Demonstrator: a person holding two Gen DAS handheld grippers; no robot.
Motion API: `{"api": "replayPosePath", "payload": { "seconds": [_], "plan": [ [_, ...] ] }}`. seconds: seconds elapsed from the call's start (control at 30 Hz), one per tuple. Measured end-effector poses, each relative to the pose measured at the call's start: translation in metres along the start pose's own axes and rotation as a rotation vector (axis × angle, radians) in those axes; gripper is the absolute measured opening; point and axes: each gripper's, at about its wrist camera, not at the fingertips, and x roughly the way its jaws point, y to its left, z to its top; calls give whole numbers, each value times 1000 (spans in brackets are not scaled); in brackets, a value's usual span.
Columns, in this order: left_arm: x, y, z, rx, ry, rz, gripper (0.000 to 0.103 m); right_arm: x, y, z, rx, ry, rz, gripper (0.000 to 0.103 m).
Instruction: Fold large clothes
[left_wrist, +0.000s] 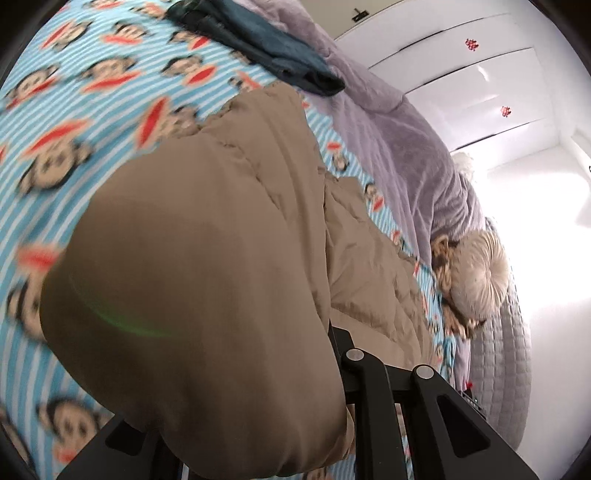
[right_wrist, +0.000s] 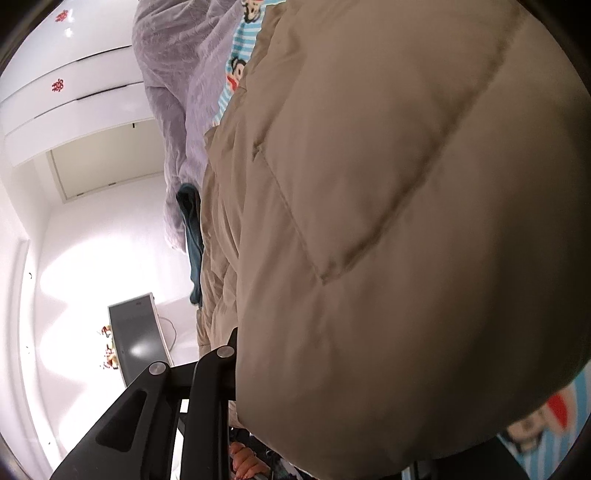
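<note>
1. The left tool (left_wrist: 332, 354) and right tool (right_wrist: 232, 354) each seem clamped on the tan quilted coat (left_wrist: 207, 266); the jaws are hidden by fabric.
2. The coat is bunched and lifted over the monkey-print bedsheet (left_wrist: 92, 110), so the fold looks mid-way.
3. A teal garment (left_wrist: 266, 40) lies at 12 o'clock; no writing is readable.

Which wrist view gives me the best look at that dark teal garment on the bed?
Left wrist: the dark teal garment lies in full view on the monkey-print sheet, beyond the tan puffer coat. Right wrist shows only a narrow strip behind the coat.
</note>
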Motion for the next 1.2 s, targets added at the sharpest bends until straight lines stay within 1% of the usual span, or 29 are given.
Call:
{"api": "replayPosePath", "payload": {
  "seconds": [0.17,0.27,0.33,0.37,0.4,0.43,0.47,0.53,0.6,0.63,0.77,0.83,0.97,1.03,1.1,1.2],
  "plan": [
    [-27,28,-54,-2,75,43,20,-23,-31,-39,25,25,-6,27],
    [-27,49,-77,-21,129,82,21,-35,-55,-58,38,29,-33,29],
    [-24,61,-89,-42,155,134,28,-35,-70,-65,61,28,-57,32],
    [-25,65,-92,-52,159,167,39,-35,-76,-67,73,27,-67,37],
    [-26,66,-93,-59,159,194,54,-34,-83,-69,94,25,-77,42],
    [-29,67,-94,-66,154,237,59,-33,-86,-69,112,25,-85,44],
    [-35,66,-95,-62,146,268,60,-33,-87,-69,125,28,-98,47],
    [-43,63,-97,-41,148,283,60,-35,-82,-71,122,40,-117,50],
    [-55,57,-98,-1,146,318,60,-38,-75,-73,97,49,-150,58],
    [-63,53,-100,26,144,337,60,-40,-69,-74,78,55,-164,61],
    [-90,44,-103,77,119,391,60,-48,-49,-79,-5,76,-237,74],
    [-105,37,-102,110,84,428,60,-53,-38,-85,-59,86,-285,75],
    [-138,28,-88,188,1,474,60,-54,-6,-99,-170,103,-359,75],
    [-143,28,-80,205,-11,476,60,-52,16,-95,-234,102,-385,75],
    [-136,24,-74,211,-6,488,60,-45,36,-95,-299,95,-388,75],
    [-122,20,-71,206,11,486,60,-42,62,-111,-395,94,-398,75]
  ]
}}
